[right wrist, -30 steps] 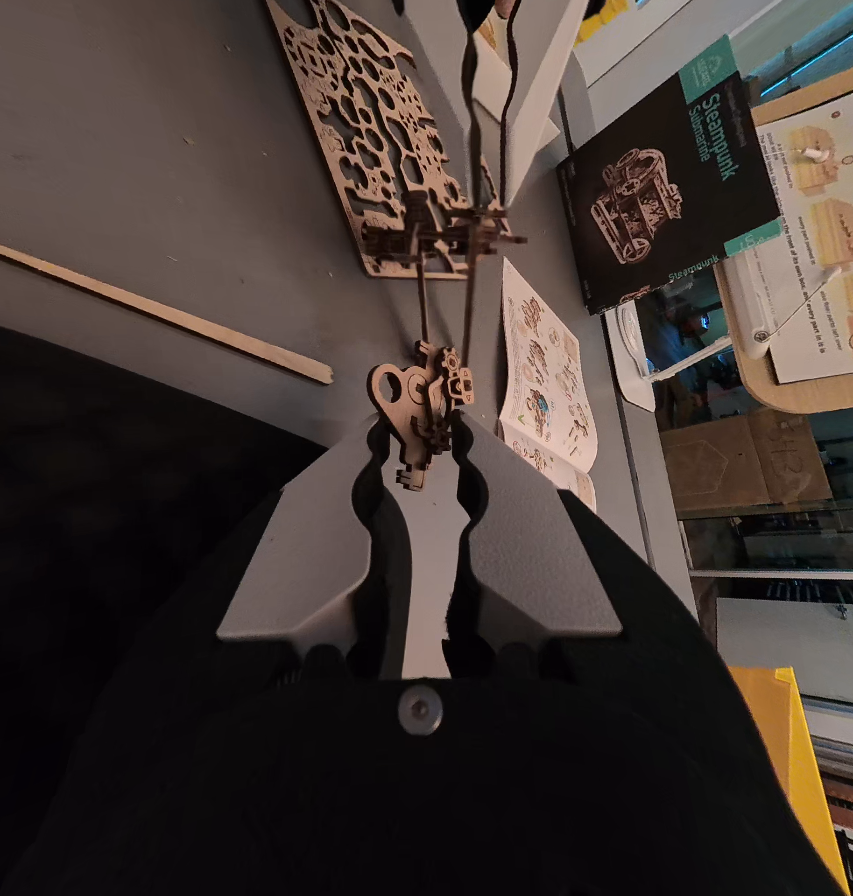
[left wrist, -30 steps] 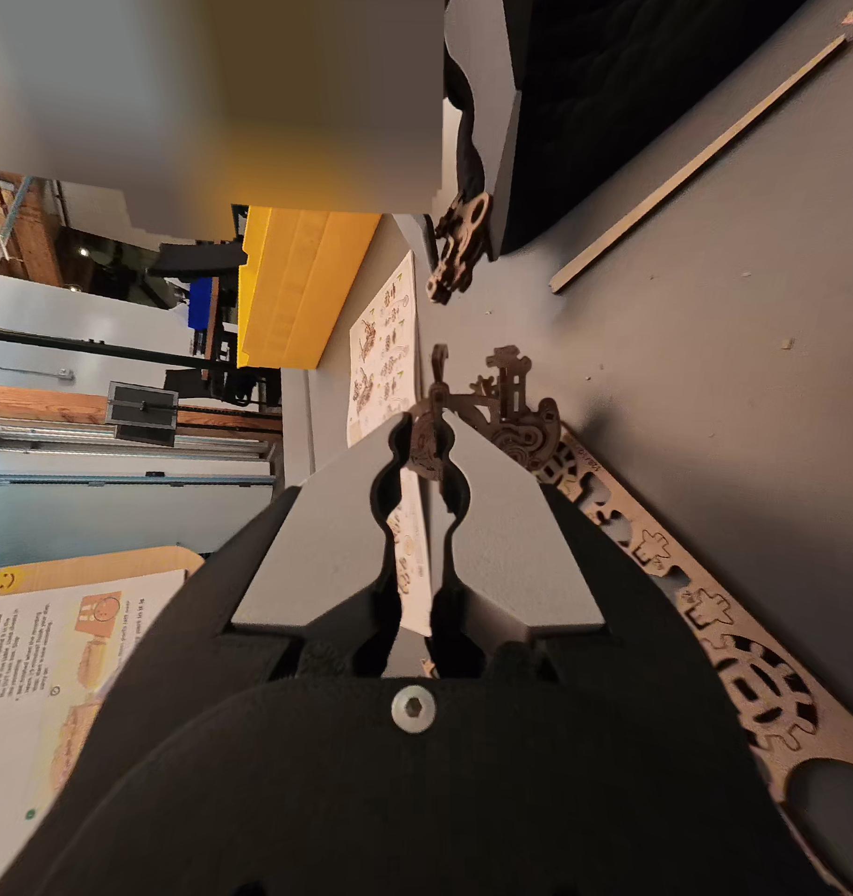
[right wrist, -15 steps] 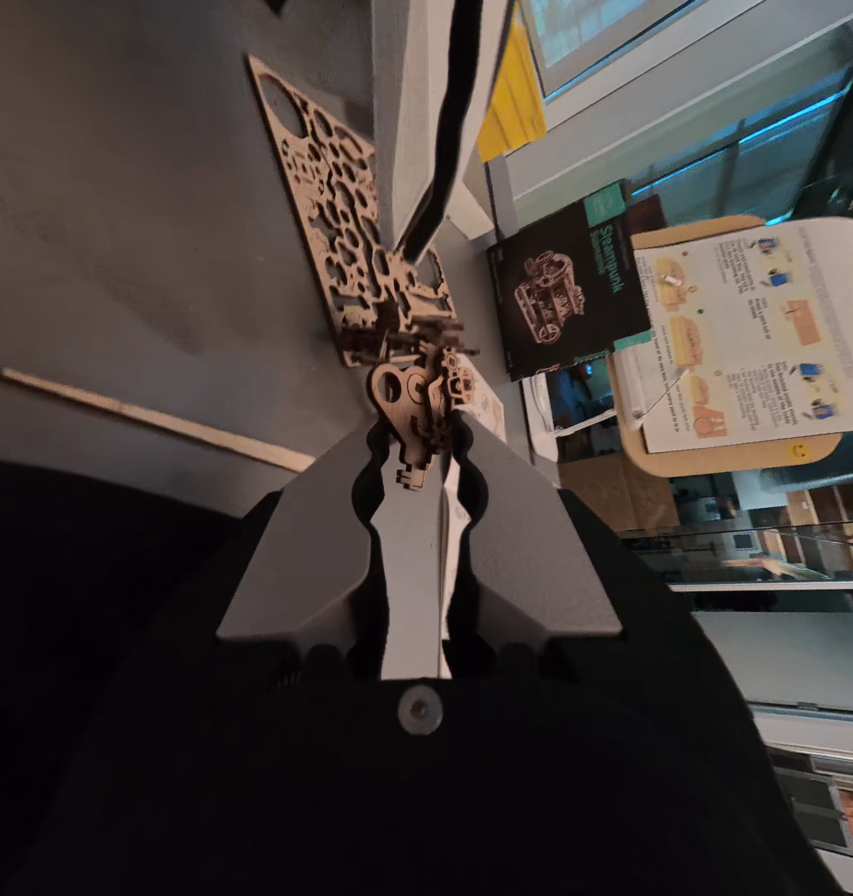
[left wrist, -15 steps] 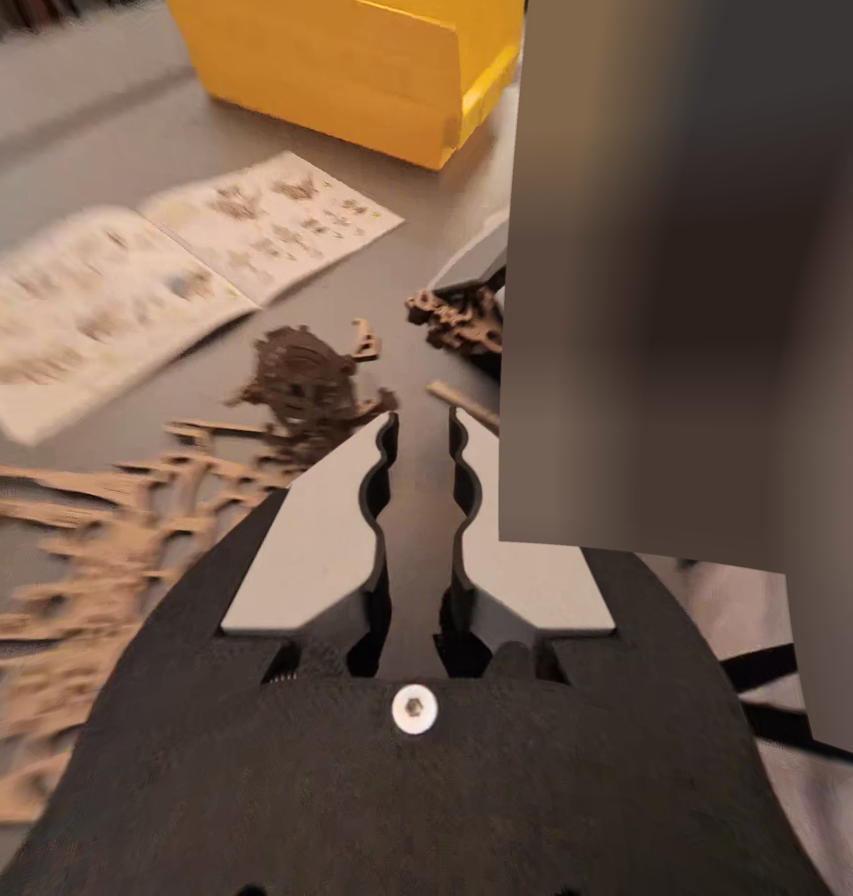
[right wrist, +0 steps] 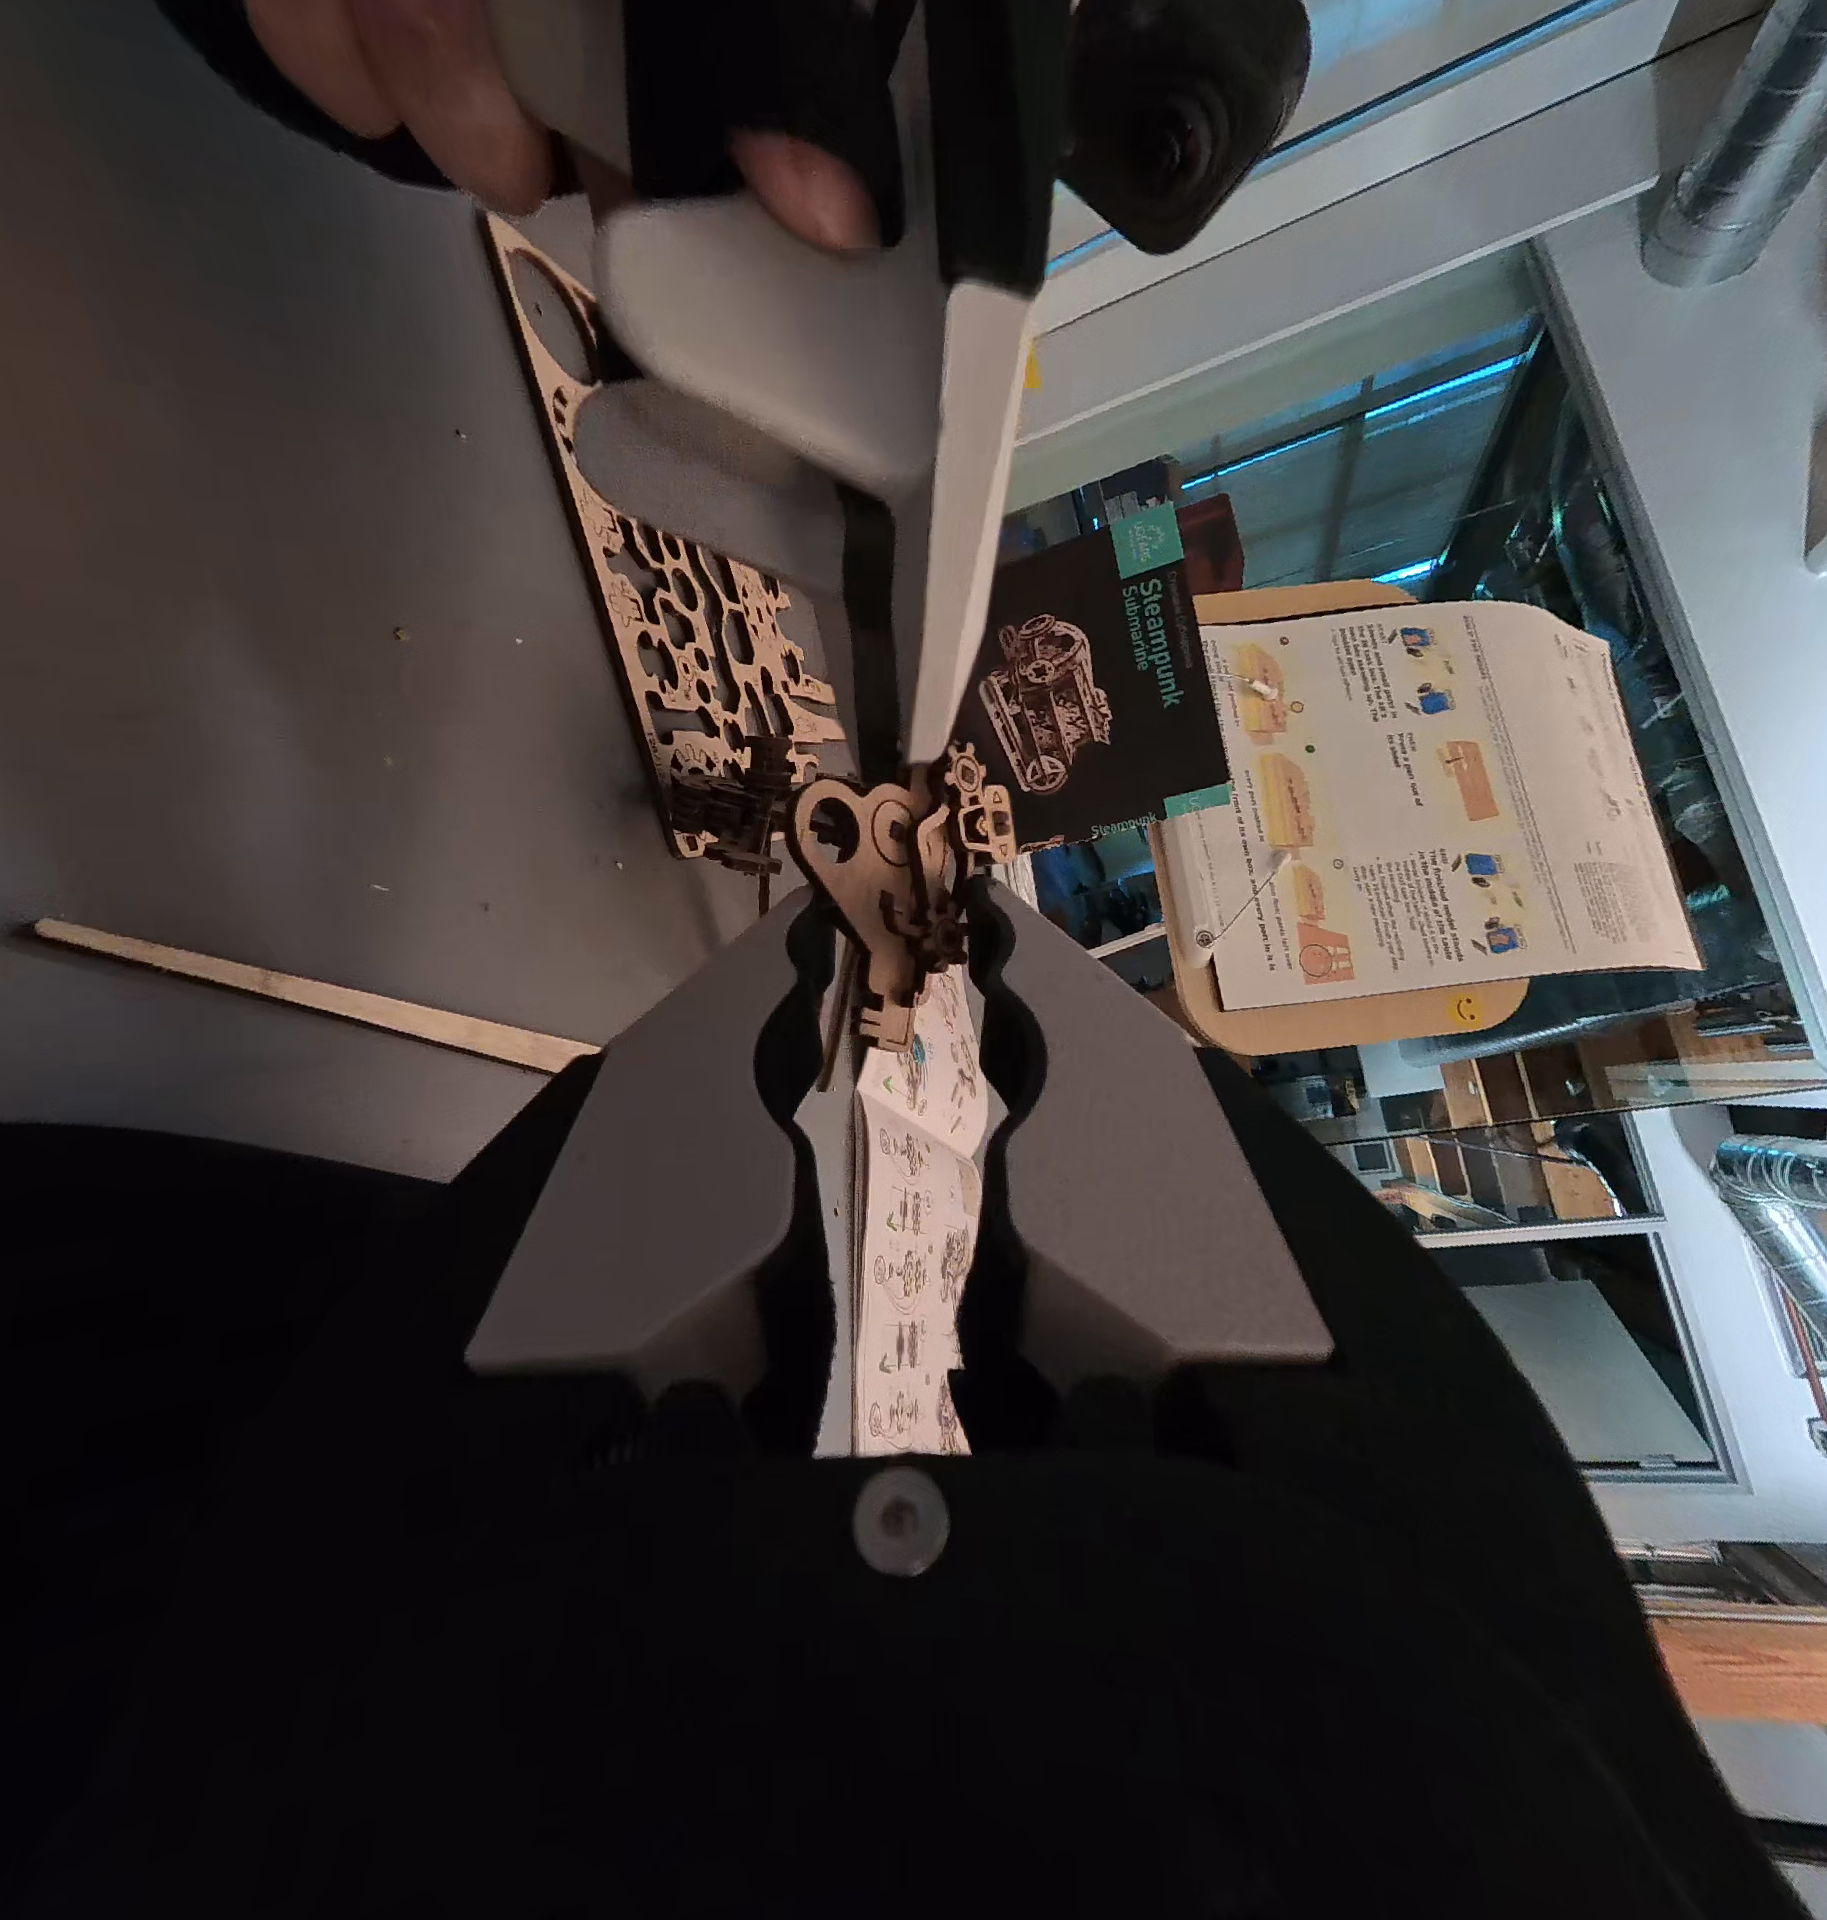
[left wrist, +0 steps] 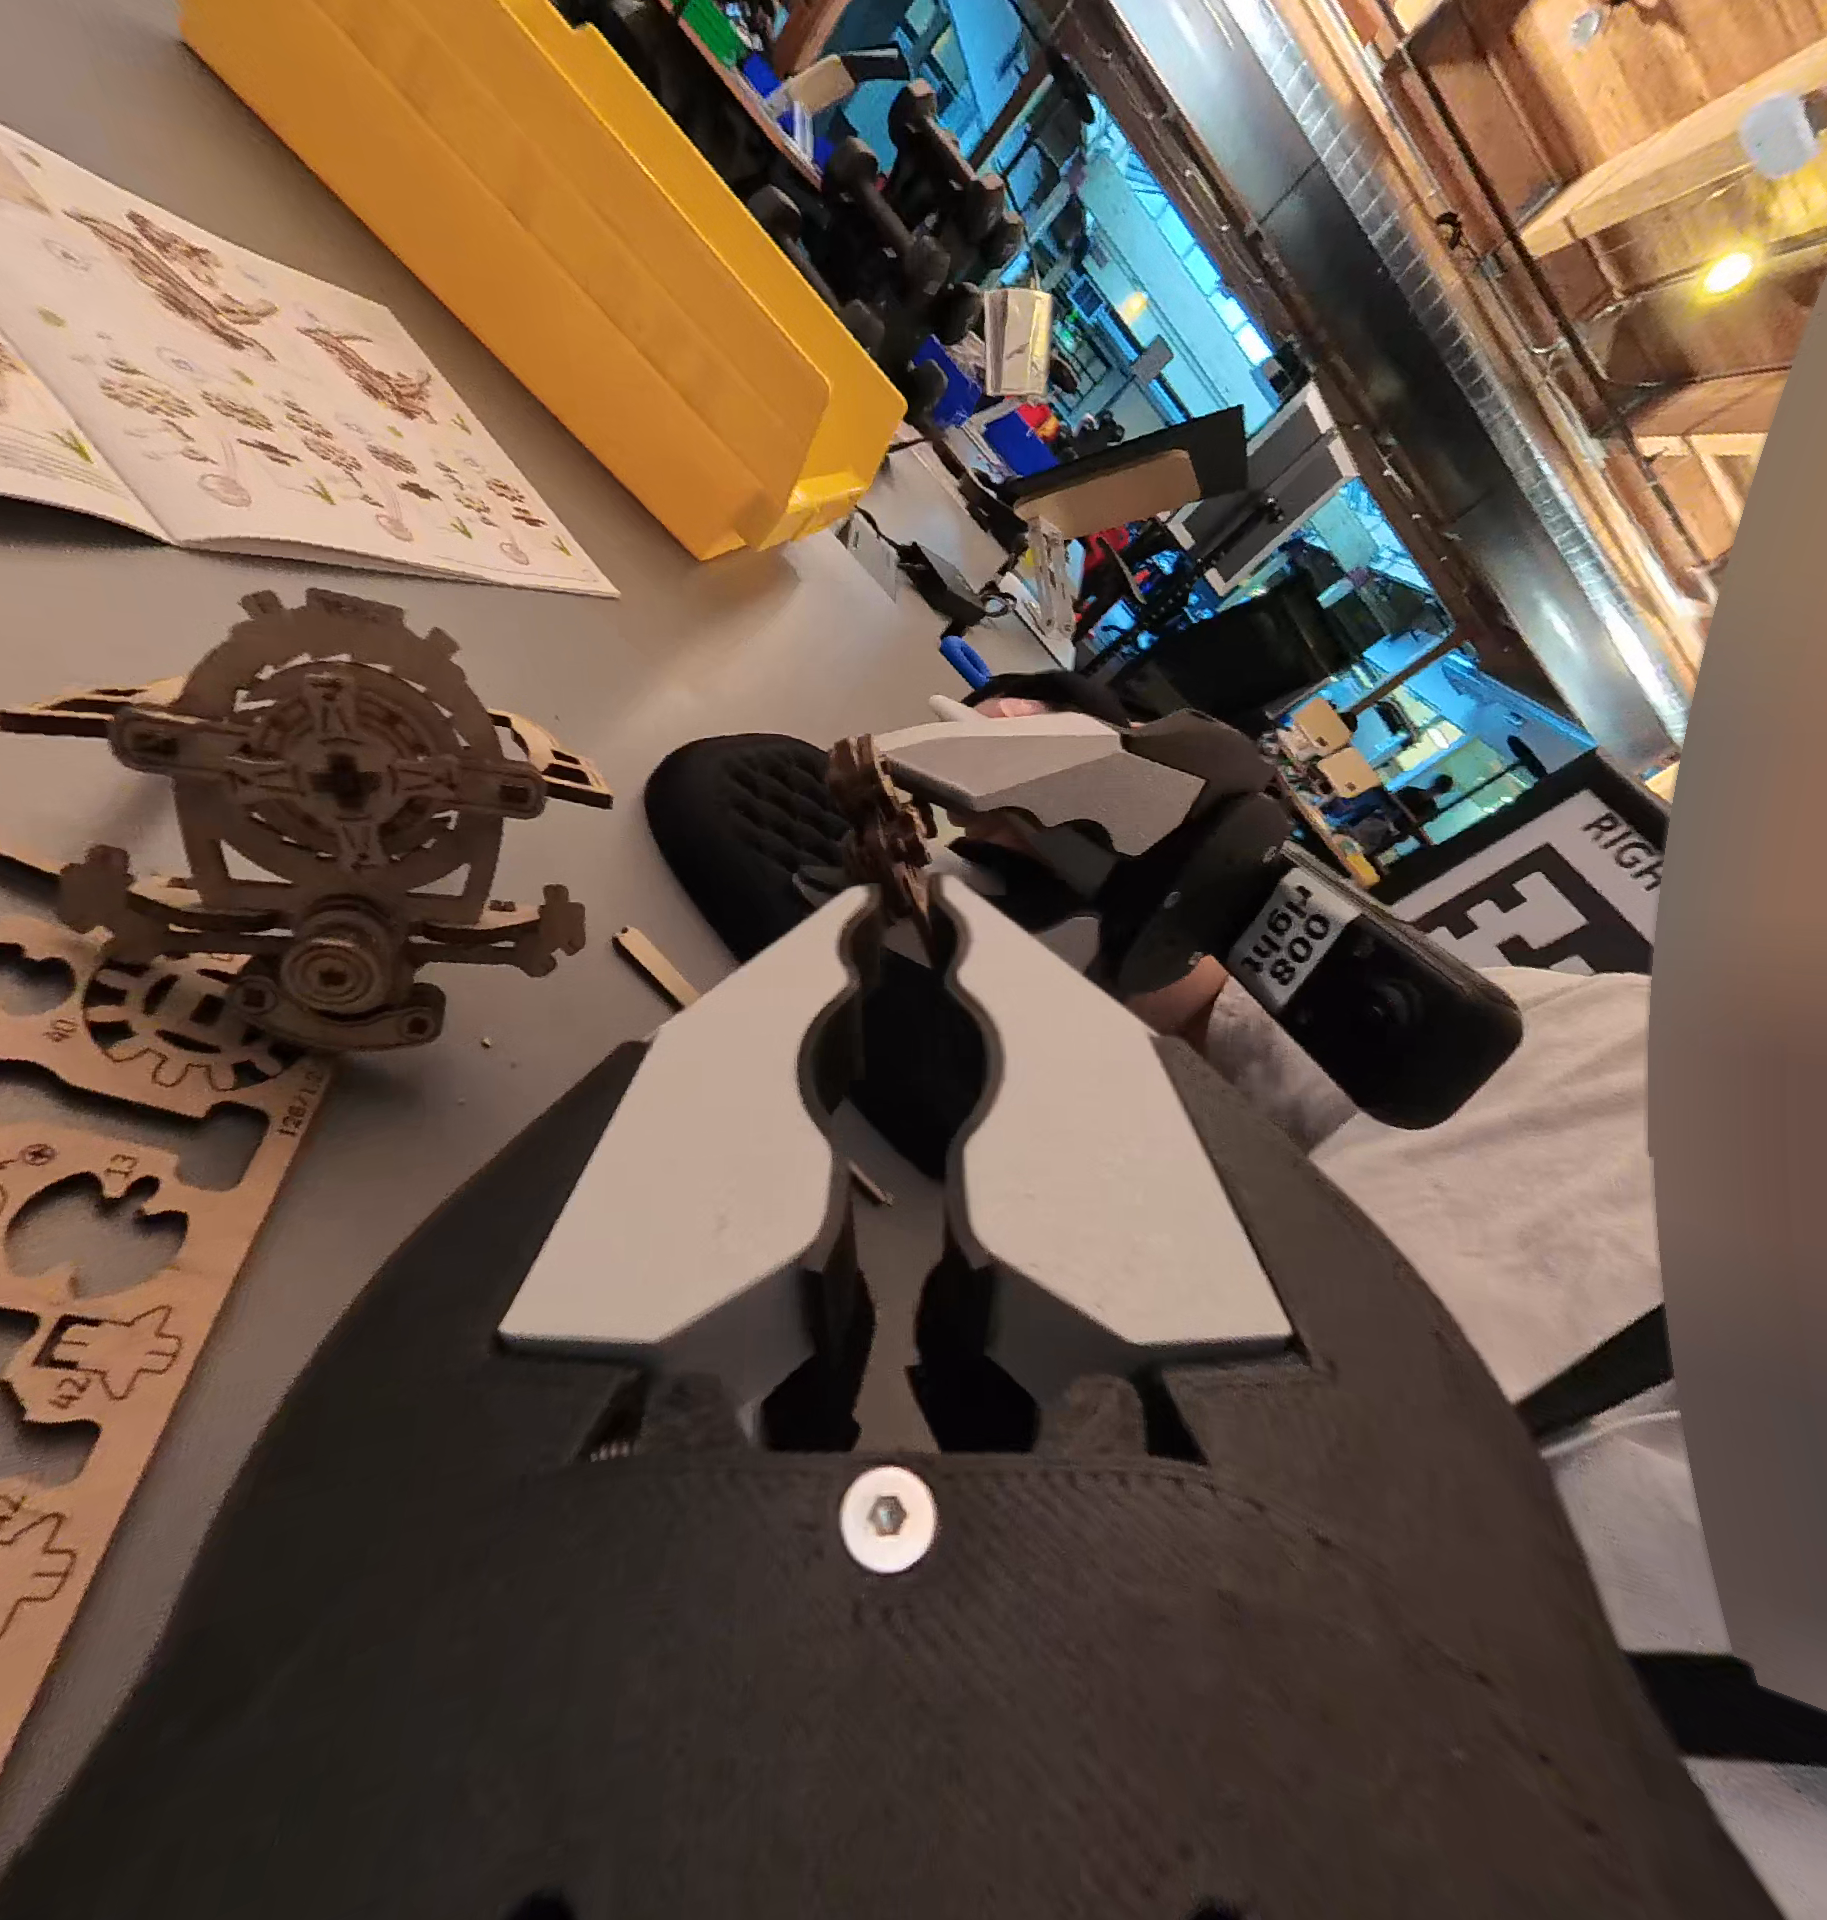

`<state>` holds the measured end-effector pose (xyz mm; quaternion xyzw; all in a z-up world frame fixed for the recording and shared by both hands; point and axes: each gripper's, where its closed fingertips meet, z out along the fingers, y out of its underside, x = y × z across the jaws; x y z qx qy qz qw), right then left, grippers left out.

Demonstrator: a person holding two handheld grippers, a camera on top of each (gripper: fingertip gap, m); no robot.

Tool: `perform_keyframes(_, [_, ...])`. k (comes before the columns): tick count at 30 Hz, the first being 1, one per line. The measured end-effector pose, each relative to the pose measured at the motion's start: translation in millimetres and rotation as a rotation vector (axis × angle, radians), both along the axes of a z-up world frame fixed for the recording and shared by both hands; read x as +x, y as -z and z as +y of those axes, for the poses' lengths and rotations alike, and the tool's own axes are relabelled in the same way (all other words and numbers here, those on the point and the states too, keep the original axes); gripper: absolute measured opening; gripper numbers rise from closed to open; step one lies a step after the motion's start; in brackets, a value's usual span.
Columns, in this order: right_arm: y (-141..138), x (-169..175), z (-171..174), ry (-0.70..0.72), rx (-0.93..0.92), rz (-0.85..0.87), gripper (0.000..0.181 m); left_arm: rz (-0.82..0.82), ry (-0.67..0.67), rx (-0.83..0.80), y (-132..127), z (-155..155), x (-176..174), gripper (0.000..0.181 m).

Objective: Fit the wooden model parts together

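Observation:
My right gripper (right wrist: pixel 888 914) is shut on a small wooden sub-assembly (right wrist: pixel 867 842), a pale lobed plate with little gears, held up above the grey table (right wrist: pixel 265 623). My left gripper (left wrist: pixel 901 902) meets it from the other side, and its tips are closed on the far edge of the same part (left wrist: pixel 883 831). In the right wrist view the left gripper (right wrist: pixel 914 764) comes down from above, with a hand (right wrist: pixel 473 135) on it. The right gripper also shows in the left wrist view (left wrist: pixel 867 821). A half-built model with a round gear wheel (left wrist: pixel 317 810) stands on the table.
A cut-out plywood sheet (left wrist: pixel 88 1195) lies beside the model and also shows in the right wrist view (right wrist: pixel 680 623). An open instruction booklet (left wrist: pixel 213 395) and yellow bins (left wrist: pixel 576 260) lie behind. A thin wooden strip (right wrist: pixel 306 997), a dark kit box (right wrist: pixel 1085 675) and a black pad (left wrist: pixel 743 831) are nearby. Both grippers' tips are close together, under 4 cm apart.
My left gripper let go of the piece it held by the model, swung round and closed on the part in my right gripper. My right gripper kept its hold.

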<state>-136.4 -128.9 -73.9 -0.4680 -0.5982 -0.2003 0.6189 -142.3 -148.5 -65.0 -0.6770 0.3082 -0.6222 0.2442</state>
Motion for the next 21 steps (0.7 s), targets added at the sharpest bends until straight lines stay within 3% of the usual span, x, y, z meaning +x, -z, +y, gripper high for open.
perform_keyframes(8, [8,3,6,-0.009,-0.034,0.018,0.033,0.018,0.027,0.017,7,4,2,0.000])
perform_keyframes(13, [8,4,-7,-0.103,-0.327,0.210,0.058,0.101,0.101,0.102,12,5,-11,0.000])
perform_keyframes(15, [1,5,-12,-0.179,-0.546,0.379,0.063,0.129,0.171,0.137,13,-1,-16,0.000])
perform_keyframes(17, [-15,3,-19,-0.320,-0.870,0.586,0.098,0.189,0.218,0.208,18,-3,-20,0.001])
perform_keyframes(20, [-49,1,-38,-0.653,-1.218,0.727,0.079,0.288,0.279,0.335,24,-6,-23,0.001])
perform_keyframes(21, [-55,2,-34,-0.679,-1.236,0.732,0.056,0.319,0.296,0.372,26,-7,-23,0.001])
